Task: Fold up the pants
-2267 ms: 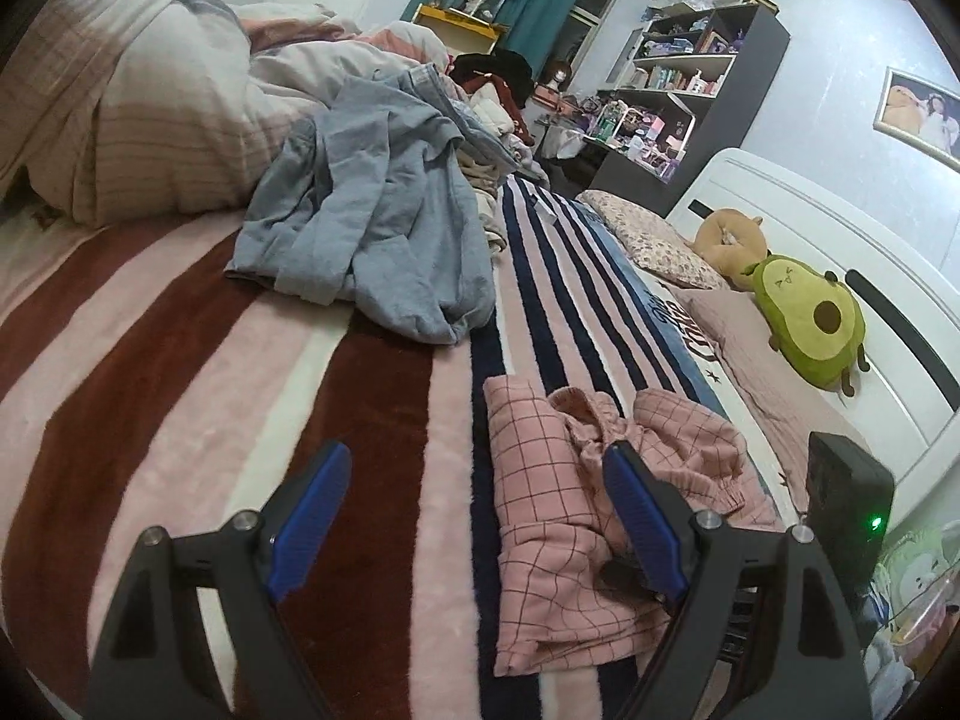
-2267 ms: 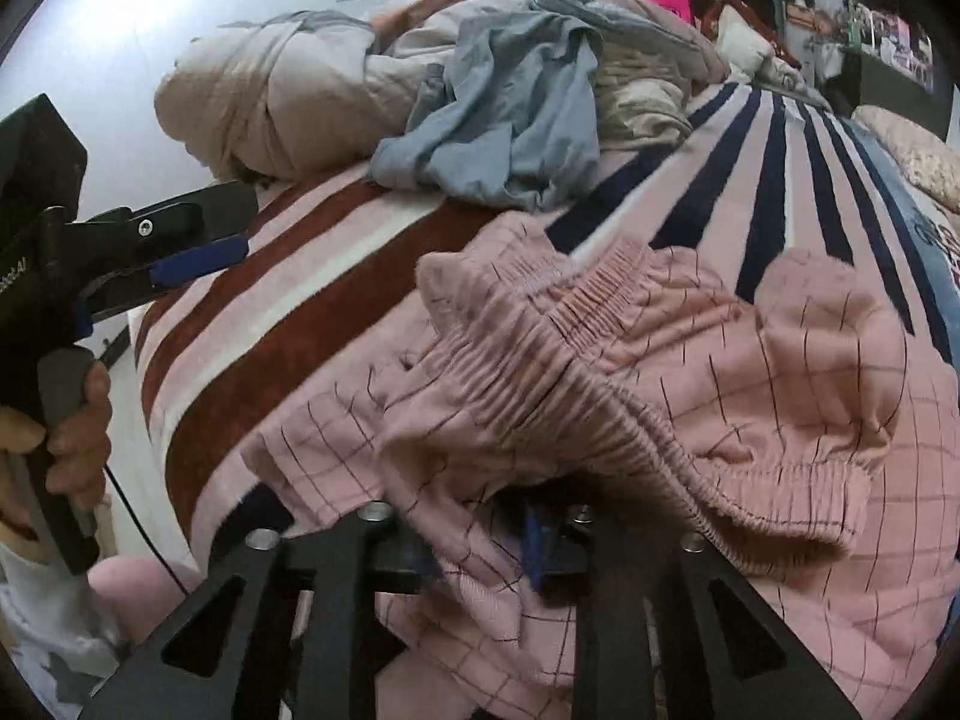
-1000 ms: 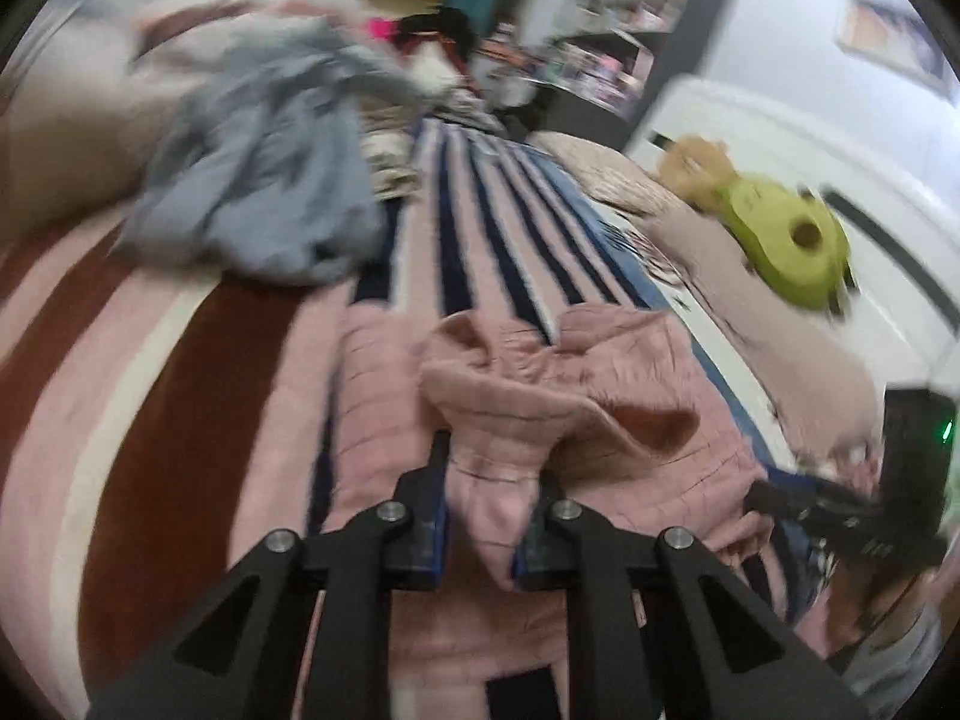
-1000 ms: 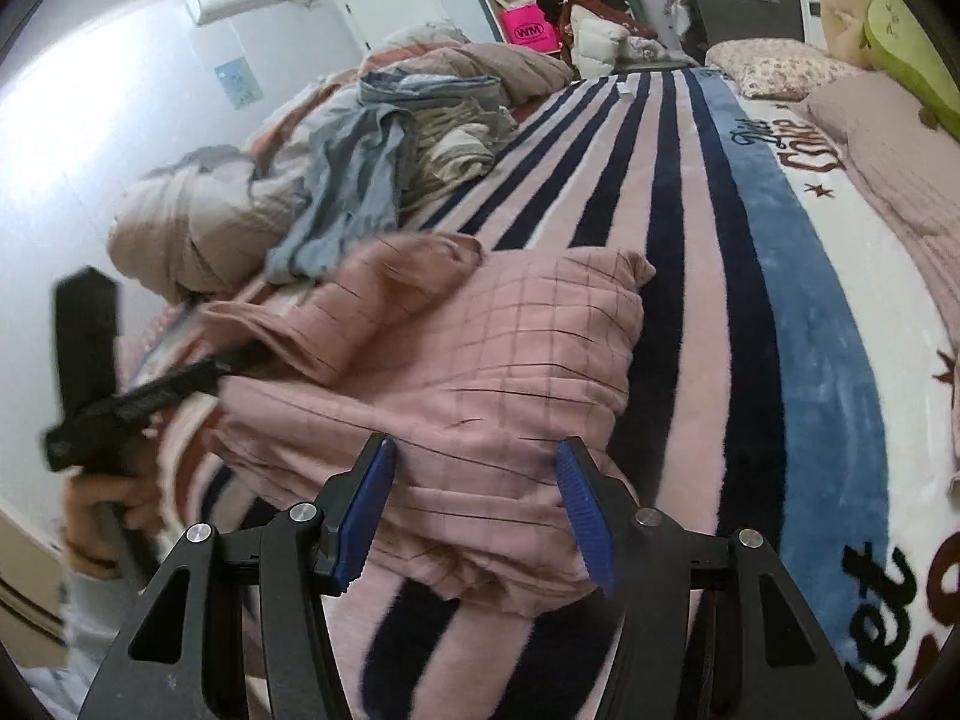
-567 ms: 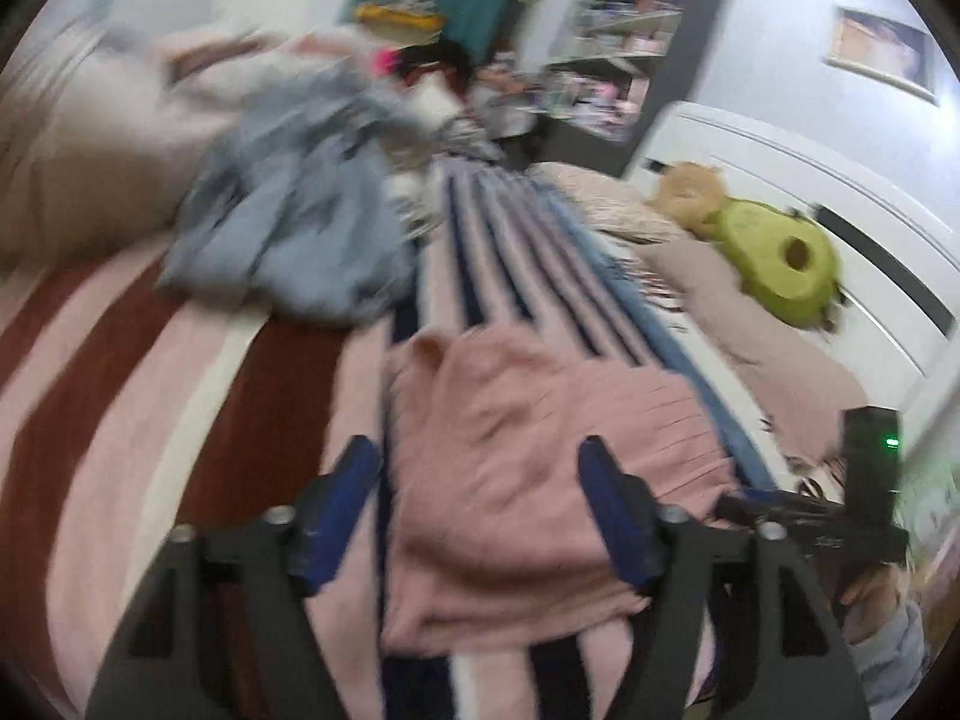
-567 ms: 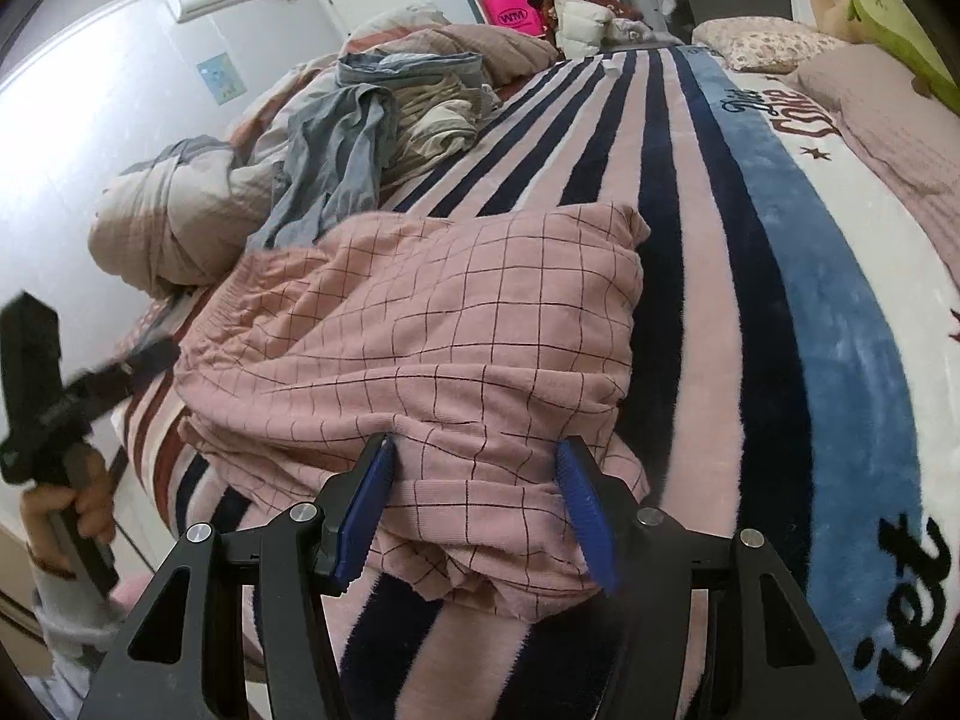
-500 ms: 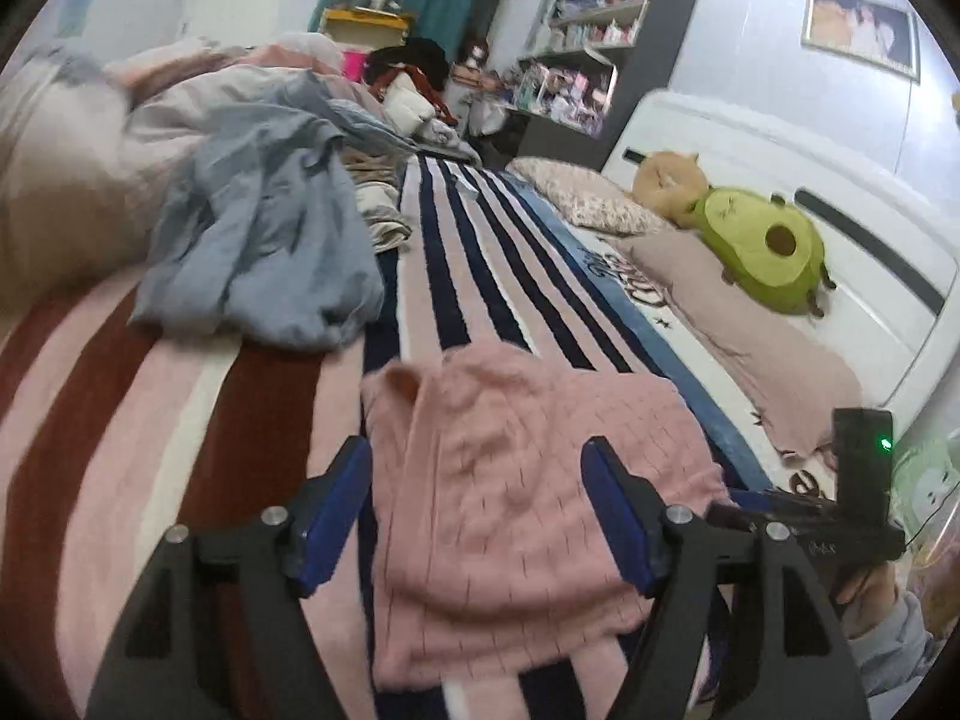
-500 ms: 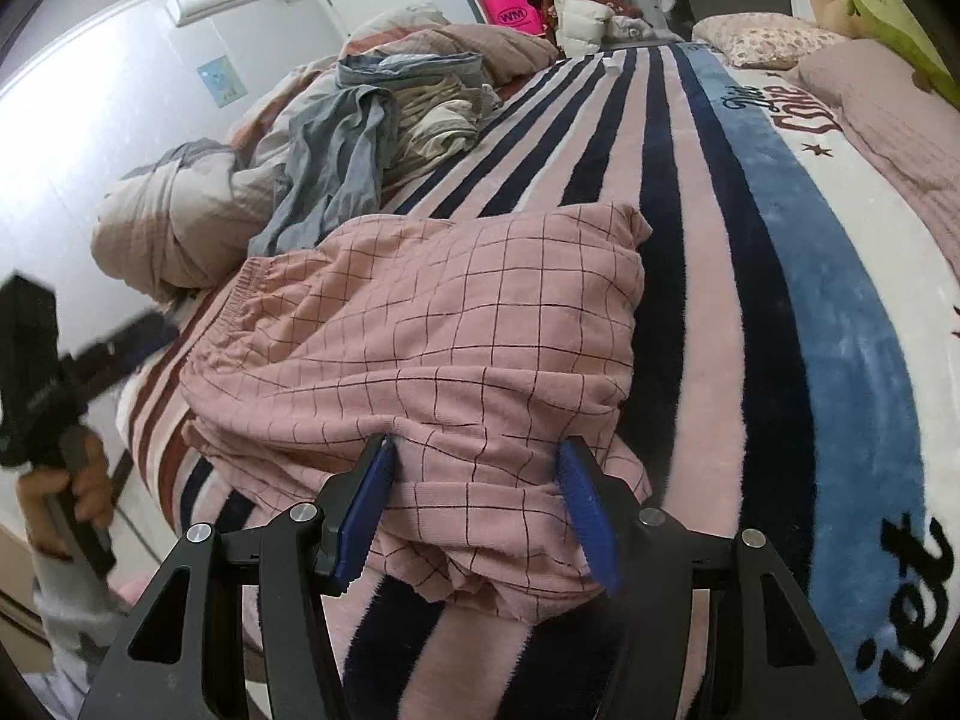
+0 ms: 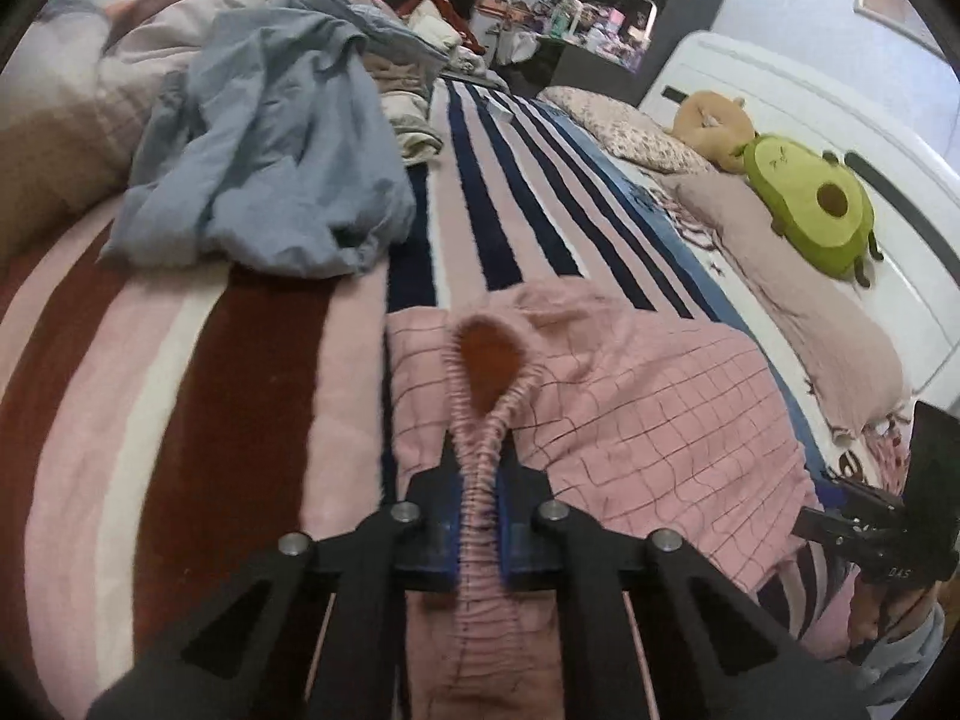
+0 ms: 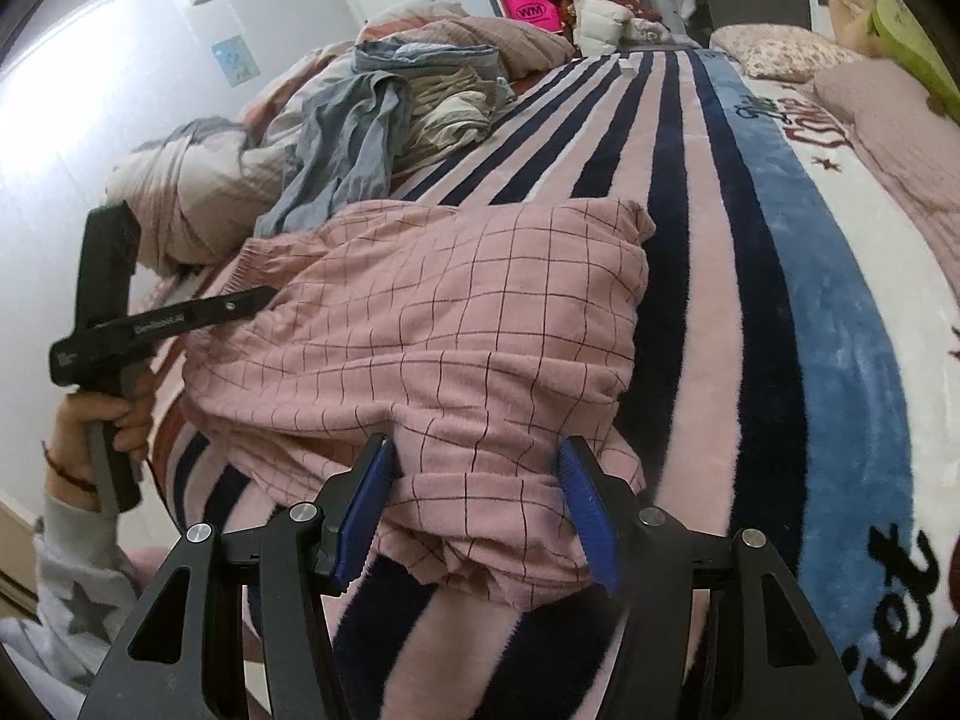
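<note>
left jaws clamping pants [image 9: 630,414] waistband, right jaws apart

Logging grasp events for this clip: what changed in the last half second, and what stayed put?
The left gripper closed its fingers on the pants' elastic waistband, bunching it. The right gripper stayed open around the pants, which remain on the striped blanket.

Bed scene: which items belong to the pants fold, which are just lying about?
In the job:
pink checked pants
left claw, shut on the waistband
right claw, open at the near edge

Lying about:
blue-grey garment
avocado plush
floral pillow
</note>
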{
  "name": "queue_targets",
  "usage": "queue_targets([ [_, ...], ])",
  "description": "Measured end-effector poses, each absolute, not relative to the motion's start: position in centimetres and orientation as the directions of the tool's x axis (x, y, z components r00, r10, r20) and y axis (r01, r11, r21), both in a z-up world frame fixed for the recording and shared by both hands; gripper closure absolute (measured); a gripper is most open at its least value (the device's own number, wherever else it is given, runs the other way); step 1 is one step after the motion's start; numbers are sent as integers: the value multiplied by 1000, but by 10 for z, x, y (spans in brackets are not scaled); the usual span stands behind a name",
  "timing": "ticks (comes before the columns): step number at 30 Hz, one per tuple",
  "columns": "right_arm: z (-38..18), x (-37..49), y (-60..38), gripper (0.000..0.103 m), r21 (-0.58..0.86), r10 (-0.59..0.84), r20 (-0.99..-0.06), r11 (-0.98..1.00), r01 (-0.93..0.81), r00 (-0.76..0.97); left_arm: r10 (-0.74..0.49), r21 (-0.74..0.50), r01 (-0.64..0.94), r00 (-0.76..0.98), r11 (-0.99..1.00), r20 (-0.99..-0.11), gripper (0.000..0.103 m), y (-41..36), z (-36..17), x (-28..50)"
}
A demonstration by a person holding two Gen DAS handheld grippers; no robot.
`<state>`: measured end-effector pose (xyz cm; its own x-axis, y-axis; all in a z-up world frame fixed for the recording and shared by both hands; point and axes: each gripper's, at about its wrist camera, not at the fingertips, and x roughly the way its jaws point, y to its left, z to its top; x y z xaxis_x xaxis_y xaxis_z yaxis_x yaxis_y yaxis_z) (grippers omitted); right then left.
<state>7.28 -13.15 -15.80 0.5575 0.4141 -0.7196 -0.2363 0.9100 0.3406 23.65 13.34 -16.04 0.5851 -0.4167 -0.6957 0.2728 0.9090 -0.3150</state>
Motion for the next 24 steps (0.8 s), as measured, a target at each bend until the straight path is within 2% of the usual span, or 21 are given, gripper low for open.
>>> queue_targets([
  [6,-150,70,-141,50,376,426,-706,902,-211,565,-390,-327,219,622,919,-679,97,153,-157,228],
  [8,-147,73,-146,50,388,428,-700,900,-199,572,-392,-339,208,617,918,-682,93,157,-160,230],
  [9,-145,75,-147,50,390,425,-697,901,-192,577,-392,-350,194,614,916,-685,89,160,-162,232],
  [10,-143,78,-149,50,391,420,-693,902,-185,586,-388,-358,178,612,917,-689,75,164,-163,233],
  [11,-140,81,-152,50,393,418,-688,902,-179,594,-387,-372,161,619,914,-683,66,170,-164,233],
  [13,-135,90,-157,50,403,415,-679,900,-165,606,-416,-408,167,628,897,-658,61,178,-161,231],
  [15,-133,98,-158,50,394,401,-689,906,-152,604,-480,-462,205,620,863,-621,48,184,-157,228],
  [16,-133,103,-156,50,375,385,-701,915,-150,600,-498,-471,223,612,854,-614,37,184,-156,228],
  [20,-149,110,-143,50,300,333,-760,941,-153,558,-530,-493,237,575,837,-623,36,177,-163,229],
  [24,-166,95,-135,50,287,335,-786,942,-173,520,-549,-512,233,536,826,-641,36,170,-174,233],
])
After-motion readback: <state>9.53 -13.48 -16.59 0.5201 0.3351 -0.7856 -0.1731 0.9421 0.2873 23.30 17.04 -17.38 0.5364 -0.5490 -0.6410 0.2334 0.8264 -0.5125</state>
